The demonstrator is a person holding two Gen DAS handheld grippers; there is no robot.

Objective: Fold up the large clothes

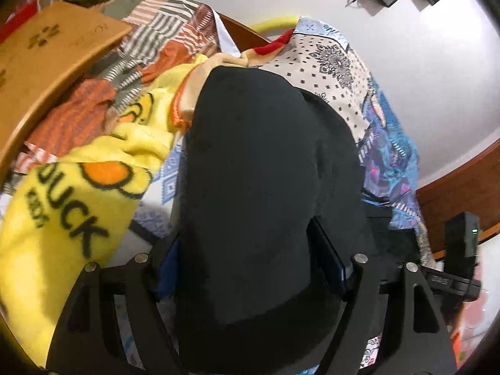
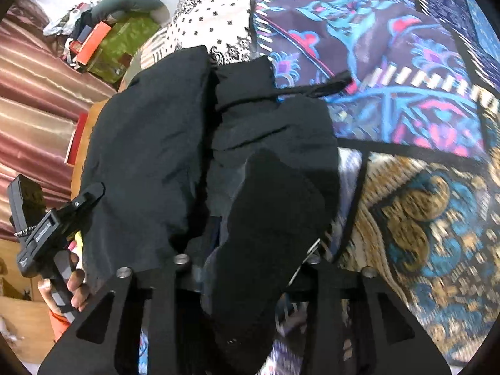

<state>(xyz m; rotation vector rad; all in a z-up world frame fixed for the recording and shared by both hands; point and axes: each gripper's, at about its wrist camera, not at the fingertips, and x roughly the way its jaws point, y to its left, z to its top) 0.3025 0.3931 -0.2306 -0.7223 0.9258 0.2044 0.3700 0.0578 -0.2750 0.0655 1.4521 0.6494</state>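
A black garment [image 1: 256, 143] lies bunched on a bed with a patterned sheet [image 1: 328, 59]. In the left wrist view a thick fold of it fills the space between the blue-padded fingers [image 1: 331, 262], and my left gripper [image 1: 250, 262] is shut on it. In the right wrist view the same garment [image 2: 150, 143] lies rumpled, its drawstring [image 2: 312, 89] trailing onto the sheet [image 2: 406, 62]. A loose black flap runs between the jaws of my right gripper [image 2: 247, 259], which stand open with a gap at the left finger. The left gripper [image 2: 90, 193] shows there at the garment's left edge, held by a hand [image 2: 75, 284].
A yellow duck blanket [image 1: 62, 218] and a striped patchwork cloth [image 1: 162, 31] lie left of the garment, beside a wooden board [image 1: 47, 62]. A patterned carpet [image 2: 422, 218] lies below the bed's edge. A curtain [image 2: 31, 109] and a green bundle with boxes [image 2: 125, 40] are at the left.
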